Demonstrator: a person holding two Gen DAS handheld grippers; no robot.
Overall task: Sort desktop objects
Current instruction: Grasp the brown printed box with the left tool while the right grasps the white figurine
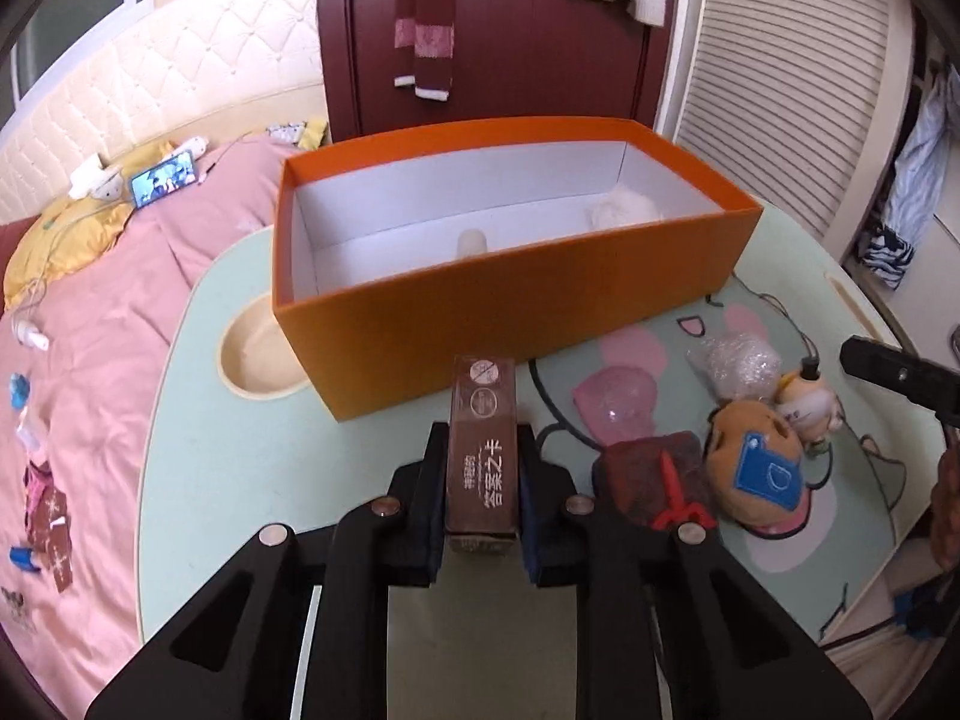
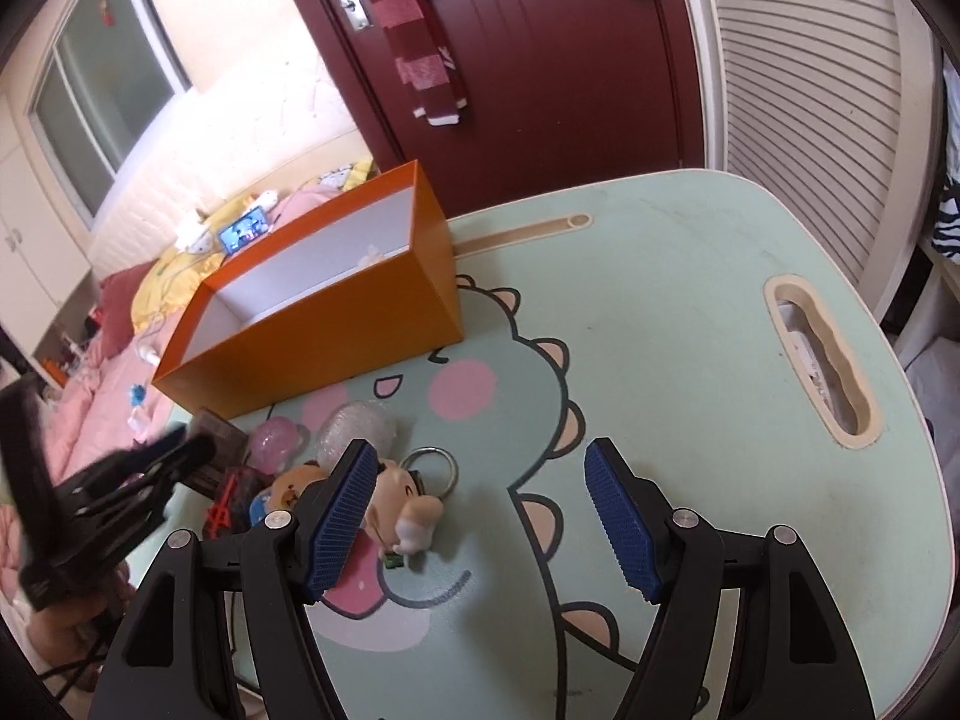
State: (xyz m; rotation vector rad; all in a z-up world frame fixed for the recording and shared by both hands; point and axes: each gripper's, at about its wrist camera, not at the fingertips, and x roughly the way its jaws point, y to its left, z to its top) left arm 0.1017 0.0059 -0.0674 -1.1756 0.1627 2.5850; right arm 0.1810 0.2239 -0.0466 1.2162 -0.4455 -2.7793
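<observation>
My left gripper (image 1: 483,429) is shut on a brown card box (image 1: 483,462), which stands on end between the pads just in front of the orange box (image 1: 510,312). The orange box is open at the top, with a white fluffy thing (image 1: 618,210) and a pale cylinder (image 1: 474,240) inside. My right gripper (image 2: 480,450) is open over the green table (image 2: 690,300). Its left finger is just beside a small figure keychain (image 2: 408,510), and nothing is between the pads. An orange plush (image 1: 756,468), a dark red block (image 1: 642,468), a pink clear piece (image 1: 612,402) and a bubble-wrap ball (image 1: 735,363) lie together on the table.
A handle slot (image 2: 819,360) is cut in the table at the right. A round recess (image 1: 258,354) sits left of the orange box. A pink bed (image 1: 90,330) with small items borders the table's left side. A dark red door (image 1: 510,30) stands behind.
</observation>
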